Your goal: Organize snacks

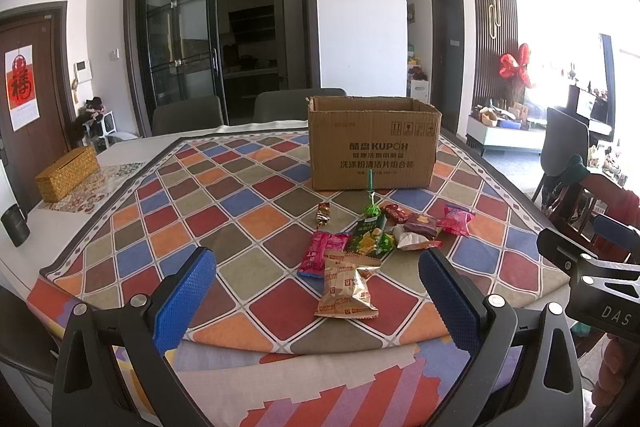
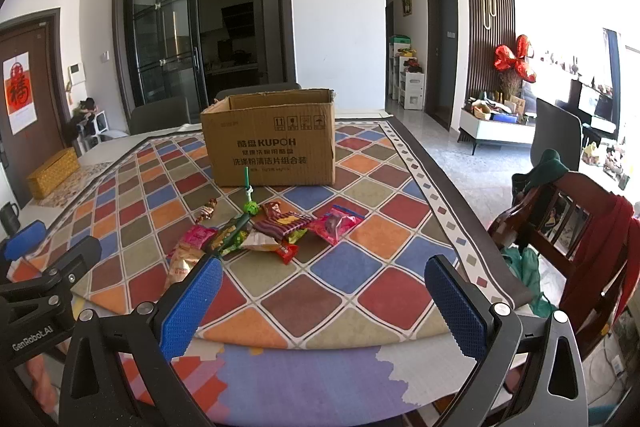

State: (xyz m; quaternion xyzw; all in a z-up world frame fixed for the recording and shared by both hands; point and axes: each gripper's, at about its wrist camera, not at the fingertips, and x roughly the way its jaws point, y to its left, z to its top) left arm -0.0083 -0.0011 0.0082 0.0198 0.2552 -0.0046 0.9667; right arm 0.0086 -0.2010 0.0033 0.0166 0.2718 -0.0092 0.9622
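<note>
Left wrist view: the left gripper (image 1: 316, 291) hangs over the near edge of the bench (image 1: 24, 247), its jaws wide apart and holding nothing. Just ahead of them, a little toward the right jaw, lies a tan biscuit packet (image 1: 347, 287), the nearest of the snacks. Beyond it sit a pink packet (image 1: 320, 253), a green chip packet (image 1: 370, 237), a green lollipop (image 1: 371, 205) with its stick pointing away, a dark red packet (image 1: 420, 225) and a pink sweet bag (image 1: 456, 219), with a small dark wrapped sweet (image 1: 323, 214) lying apart toward the left-jaw side. Farther ahead stands the open cardboard box (image 1: 372, 143); its inside cannot be seen from here. The right gripper's body shows at the right edge.

Right wrist view: the right gripper (image 2: 320, 291) also hovers at the near edge with jaws spread and empty. The snack pile lies ahead and toward the left jaw; the biscuit packet (image 2: 184, 261) is partly hidden behind that jaw's pad, and a small red packet (image 2: 287, 253) lies nearest the gap. The cardboard box (image 2: 272, 143) stands beyond the pile, the checked cloth (image 2: 400, 227) bare to the right.

By my judgement the task has barely begun: every visible snack lies loose on the cloth, and all would need to go into the box.
</note>
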